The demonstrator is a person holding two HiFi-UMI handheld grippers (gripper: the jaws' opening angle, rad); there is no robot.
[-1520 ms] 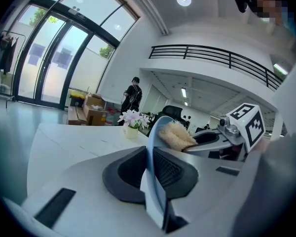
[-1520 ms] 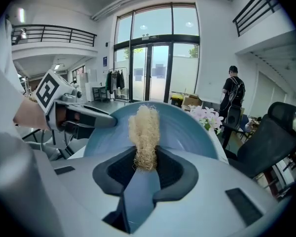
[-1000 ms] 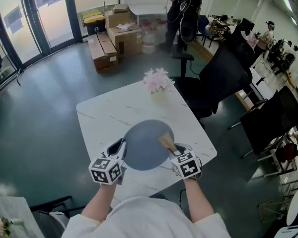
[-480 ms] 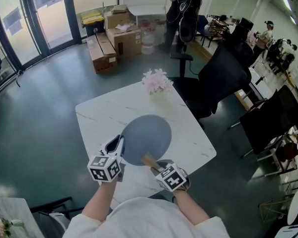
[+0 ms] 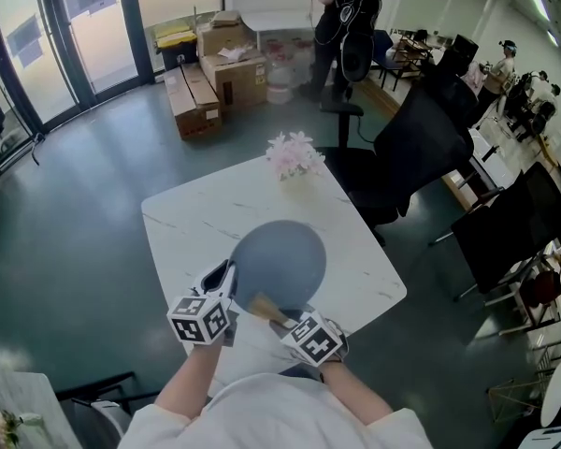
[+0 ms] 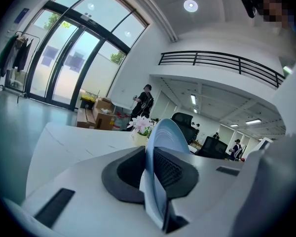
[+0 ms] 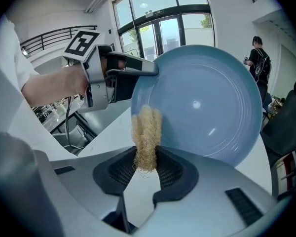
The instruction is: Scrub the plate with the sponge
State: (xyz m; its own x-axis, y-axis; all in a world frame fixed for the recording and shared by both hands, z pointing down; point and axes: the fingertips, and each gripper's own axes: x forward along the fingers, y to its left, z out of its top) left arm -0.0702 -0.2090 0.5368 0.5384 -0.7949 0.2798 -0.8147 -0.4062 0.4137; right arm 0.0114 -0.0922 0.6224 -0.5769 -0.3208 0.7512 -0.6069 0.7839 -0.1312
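Note:
A round blue-grey plate (image 5: 280, 262) is held above the white marble table (image 5: 196, 213), tilted up on its left rim. My left gripper (image 5: 226, 277) is shut on that rim; in the left gripper view the plate (image 6: 160, 147) stands edge-on between the jaws. My right gripper (image 5: 279, 318) is shut on a tan fibrous sponge (image 5: 262, 307). In the right gripper view the sponge (image 7: 147, 137) sticks up from the jaws, its top against the plate's (image 7: 207, 102) lower left face, with the left gripper (image 7: 113, 75) gripping the rim beyond.
A small pot of pink flowers (image 5: 294, 152) stands at the table's far edge. Black office chairs (image 5: 411, 148) are to the right, cardboard boxes (image 5: 215, 73) on the floor behind. A person (image 5: 341, 17) stands in the background.
My right gripper has drawn the sponge from the plate's right side down and left to its near edge. The plate and left gripper have barely moved.

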